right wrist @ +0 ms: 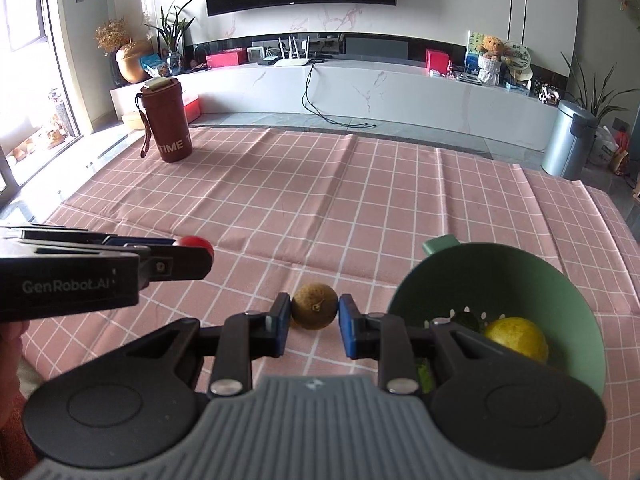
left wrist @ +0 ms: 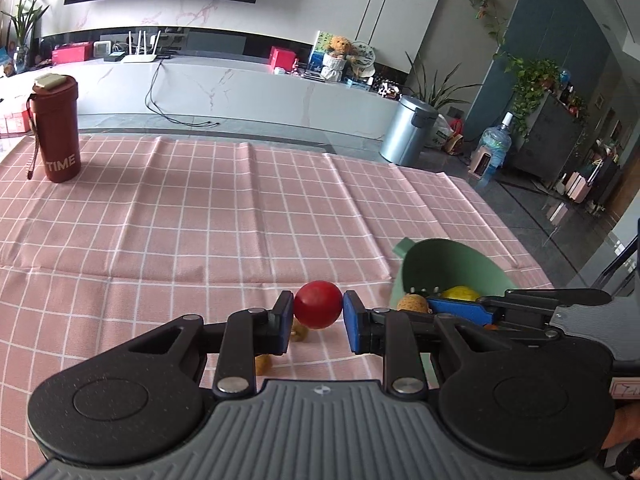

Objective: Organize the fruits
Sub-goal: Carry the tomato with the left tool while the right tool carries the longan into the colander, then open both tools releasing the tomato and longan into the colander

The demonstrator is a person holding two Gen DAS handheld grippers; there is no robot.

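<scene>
**Both grippers loaded beside the colander**

My left hand-held gripper [left wrist: 319, 311] clamps a red round fruit [left wrist: 319, 304] between its blue pads, lifted above the pink checked cloth on the desk [left wrist: 200, 208]. My right hand-held gripper [right wrist: 314, 314] grips a brown longan-like fruit [right wrist: 314, 305]. Just right of it, the green colander [right wrist: 500, 276] holds a yellow lemon [right wrist: 518, 336]. A maroon "TIME" bottle [right wrist: 166, 120] stands at the far left.
</scene>
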